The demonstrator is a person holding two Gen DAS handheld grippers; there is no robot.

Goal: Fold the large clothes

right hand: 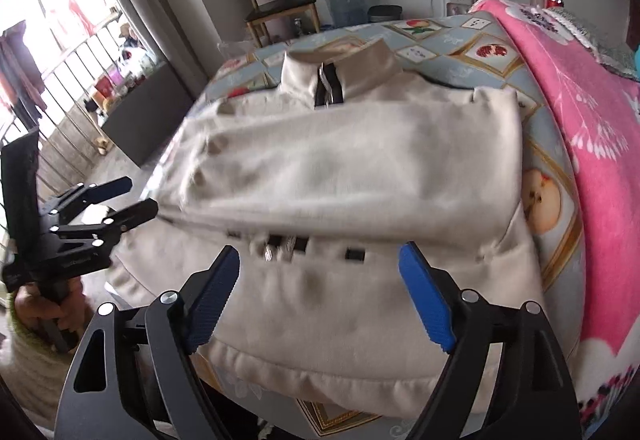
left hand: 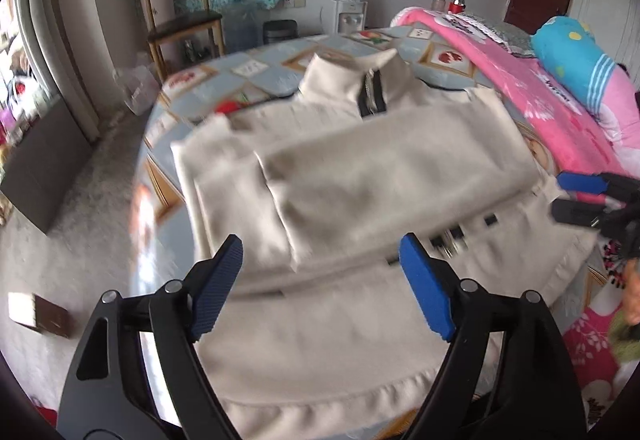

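From the left wrist view we see our left claw (left hand: 320,260) with its blue pads spread wide and nothing between them. Just beyond and below the fingertips lies the cream zip-neck sweater (left hand: 352,176), spread on the bed's patterned sheet (left hand: 256,70). Its collar points away from us and its hem sits nearest the camera, running under the claw's arms. Both sleeves are folded in across the chest, making a raised band that sits just ahead of the fingertips; the picture does not let us say whether the pads touch the cloth. At the right edge the right claw (left hand: 568,194) comes in above the sweater's right side, its two fingers parted with nothing caught in them. A pink blanket (left hand: 528,88) lies along the far right of the bed.

From the right wrist view we see our right claw (right hand: 320,260) likewise wide open and empty. The sweater (right hand: 360,168) fills the middle, collar far, hem near, with the folded-over part ending in an edge just past the fingertips and a dark zipper strip showing there. On the left, the left claw (right hand: 136,196) hangs off the sweater's left edge, fingers parted, held by a hand (right hand: 44,304). The pink blanket (right hand: 592,160) runs down the right side, beside the sweater.
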